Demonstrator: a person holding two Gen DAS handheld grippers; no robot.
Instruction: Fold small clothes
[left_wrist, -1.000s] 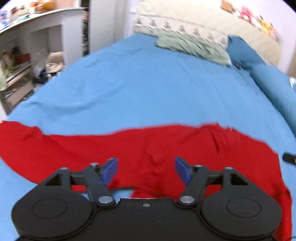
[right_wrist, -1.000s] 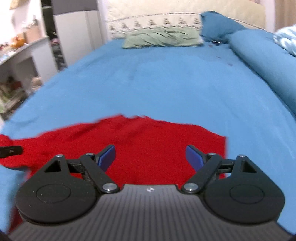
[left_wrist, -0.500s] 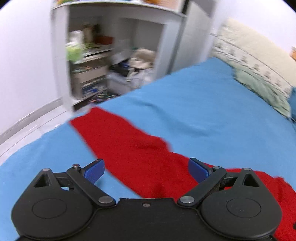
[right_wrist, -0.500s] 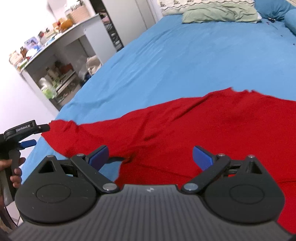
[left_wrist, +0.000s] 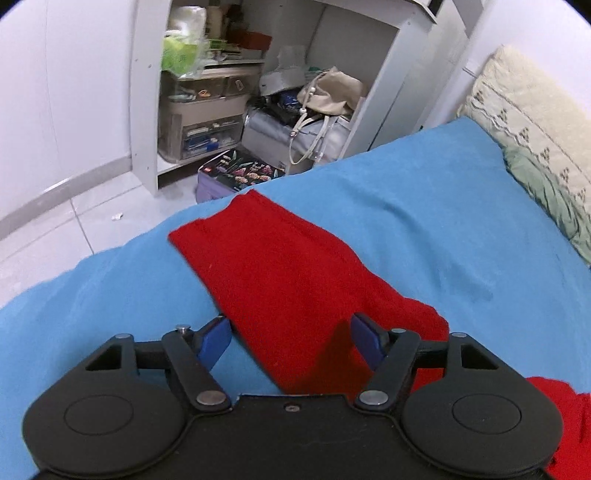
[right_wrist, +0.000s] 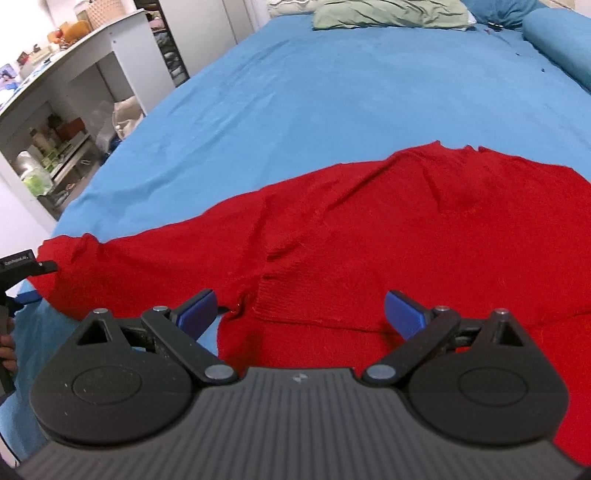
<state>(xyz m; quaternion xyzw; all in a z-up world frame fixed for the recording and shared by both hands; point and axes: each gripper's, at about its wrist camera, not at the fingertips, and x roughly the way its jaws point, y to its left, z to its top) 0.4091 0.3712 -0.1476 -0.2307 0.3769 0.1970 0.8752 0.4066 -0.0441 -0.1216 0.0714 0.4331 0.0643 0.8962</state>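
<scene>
Sweater (right_wrist: 369, 236): red knit, spread flat on the near part of the bed (right_wrist: 332, 92), one sleeve (left_wrist: 273, 258) stretched out to the left edge.
Left gripper (left_wrist: 291, 341): jaws spread over the near end of the sleeve; they have just been closing, with cloth under the gap but nothing pinched.
Right gripper (right_wrist: 300, 311): jaws spread wide above the ribbed hem (right_wrist: 295, 304), clear of the knit.
Handling: soft and limp, probably light; it should drape and sag when lifted, and the loose knit may stretch (so a pinch on a ribbed edge seems safer than one on the plain body).
Where to hold: sleeve cuff for the left, hem or side seam for the right.
Left side: shelves (left_wrist: 221, 92) and a bag (left_wrist: 332, 92) on the floor.
Far: green pillow (right_wrist: 388, 13) at the head of the bed.
</scene>
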